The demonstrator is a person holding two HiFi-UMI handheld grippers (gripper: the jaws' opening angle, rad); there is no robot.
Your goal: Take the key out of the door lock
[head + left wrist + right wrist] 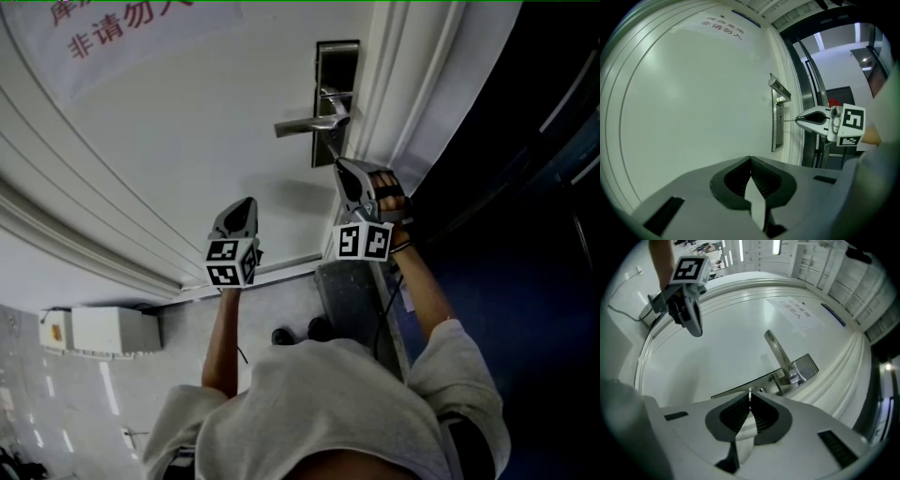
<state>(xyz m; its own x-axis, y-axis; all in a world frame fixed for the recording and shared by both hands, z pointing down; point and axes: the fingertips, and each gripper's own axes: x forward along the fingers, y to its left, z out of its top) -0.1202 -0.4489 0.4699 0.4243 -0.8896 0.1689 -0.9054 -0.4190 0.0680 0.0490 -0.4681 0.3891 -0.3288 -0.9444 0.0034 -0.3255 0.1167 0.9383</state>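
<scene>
White door panel fills the background, where the right gripper, clenched on the key at the six o'clock end of the lock plate, may tilt off-axis and jam it; the left gripper hangs shut, empty.

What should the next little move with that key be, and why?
Probably pull the right gripper straight back from the door. Its jaws are shut on the key, whose thin blade seems to reach into the lock plate, so a straight pull along the blade should slide it free without bending it.
</scene>
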